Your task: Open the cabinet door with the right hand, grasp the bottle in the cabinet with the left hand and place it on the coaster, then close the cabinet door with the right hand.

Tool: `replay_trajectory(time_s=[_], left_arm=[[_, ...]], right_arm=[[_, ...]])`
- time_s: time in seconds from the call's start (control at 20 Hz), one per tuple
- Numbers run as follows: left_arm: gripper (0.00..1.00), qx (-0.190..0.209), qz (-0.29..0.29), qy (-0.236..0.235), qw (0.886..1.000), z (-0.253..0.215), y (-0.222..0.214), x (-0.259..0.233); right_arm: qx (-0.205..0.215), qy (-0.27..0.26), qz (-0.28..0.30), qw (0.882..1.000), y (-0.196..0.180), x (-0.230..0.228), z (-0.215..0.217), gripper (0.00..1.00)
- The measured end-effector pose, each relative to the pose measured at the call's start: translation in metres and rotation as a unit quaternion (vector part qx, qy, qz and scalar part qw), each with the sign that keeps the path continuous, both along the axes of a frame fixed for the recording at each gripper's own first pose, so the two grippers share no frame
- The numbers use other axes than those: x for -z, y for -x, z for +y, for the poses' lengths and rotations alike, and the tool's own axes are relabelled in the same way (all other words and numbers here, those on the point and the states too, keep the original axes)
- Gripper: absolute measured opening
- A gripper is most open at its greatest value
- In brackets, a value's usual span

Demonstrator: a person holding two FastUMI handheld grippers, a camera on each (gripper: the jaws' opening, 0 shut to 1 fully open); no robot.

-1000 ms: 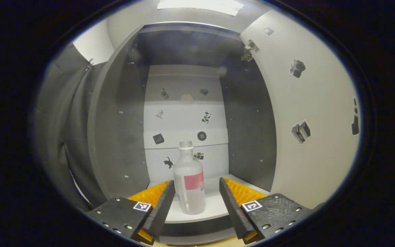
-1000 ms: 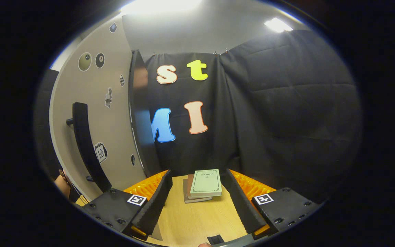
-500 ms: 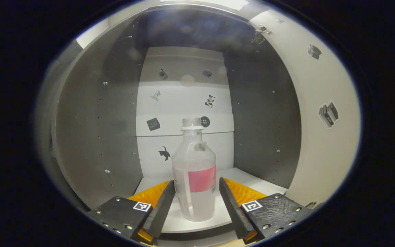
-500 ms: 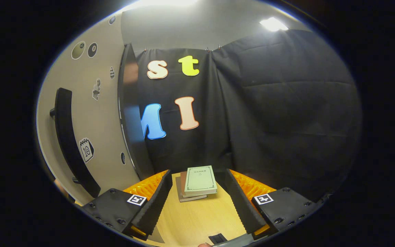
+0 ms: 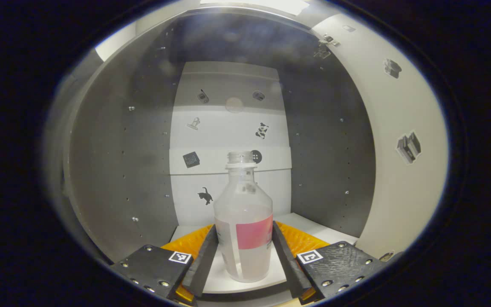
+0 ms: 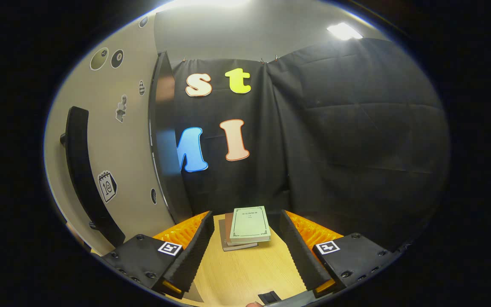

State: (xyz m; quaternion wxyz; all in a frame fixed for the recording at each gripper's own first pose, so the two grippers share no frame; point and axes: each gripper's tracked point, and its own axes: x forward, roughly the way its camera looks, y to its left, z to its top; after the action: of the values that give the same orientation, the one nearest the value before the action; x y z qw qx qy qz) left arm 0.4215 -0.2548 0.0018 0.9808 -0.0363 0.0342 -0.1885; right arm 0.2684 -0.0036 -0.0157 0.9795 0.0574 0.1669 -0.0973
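We have the bottle dead ahead of the left gripper, standing upright on the pale floor of the cabinet, and that is the relation the coming move turns on: the bottle's long axis runs vertical, square across the line of our fingers, so the jaws bracket its lower body from either side. In the left gripper view the two fingers look to lie right against the bottle's flanks at the level of its pink label; we judge them closed onto it or within a hair of it (we cannot tell from here how firmly they press). The bottle's base looks to rest on the cabinet floor, not yet lifted.

The open cabinet door stands off to the right of the bottle in this view, well apart from it, so a straight pull back along the fingers' own line should bring the bottle out without brushing the door.

Our right gripper is well apart from all this, its jaws wide and holding nothing, hanging over the wooden table with a stack of books ahead of it and the door's dark handle off to its left. The left is plainly the nearer hand for the bottle.
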Motion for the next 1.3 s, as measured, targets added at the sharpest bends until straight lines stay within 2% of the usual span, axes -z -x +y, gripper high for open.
replay_trajectory(time_s=[0.35, 0.4, 0.55, 0.6, 0.7, 1.0, 1.3], left_arm=[[0.73, -0.038, -0.002, 0.006, 0.999, 0.039, 0.049, -0.016], [0.76, -0.046, -0.003, 0.005, 0.999, 0.047, 0.056, -0.017], [0.72, -0.069, -0.004, 0.004, 0.998, 0.07, 0.08, -0.018], [0.76, -0.077, -0.005, 0.004, 0.997, 0.078, 0.088, -0.018], [0.76, -0.094, -0.006, 0.004, 0.996, 0.093, 0.105, -0.017], [0.74, -0.142, 0.004, 0.006, 0.99, 0.138, 0.152, -0.006], [0.73, -0.167, 0.013, 0.016, 0.986, 0.171, 0.201, 0.017]], right_arm=[[-0.046, -0.018, -0.007, 0.999, -0.004, 0.002, 0.002, 0.98], [-0.053, -0.022, -0.008, 0.998, -0.005, 0.003, 0.001, 0.98], [-0.072, -0.03, -0.006, 0.997, -0.008, 0.008, 0.0, 0.98], [-0.078, -0.032, -0.005, 0.996, -0.009, 0.01, 0.0, 0.98], [-0.092, -0.031, -0.003, 0.995, -0.01, 0.013, 0.001, 0.98], [-0.132, -0.016, -0.009, 0.991, -0.01, 0.012, 0.007, 0.98], [-0.156, -0.027, -0.008, 0.987, -0.008, 0.015, 0.015, 0.98]])
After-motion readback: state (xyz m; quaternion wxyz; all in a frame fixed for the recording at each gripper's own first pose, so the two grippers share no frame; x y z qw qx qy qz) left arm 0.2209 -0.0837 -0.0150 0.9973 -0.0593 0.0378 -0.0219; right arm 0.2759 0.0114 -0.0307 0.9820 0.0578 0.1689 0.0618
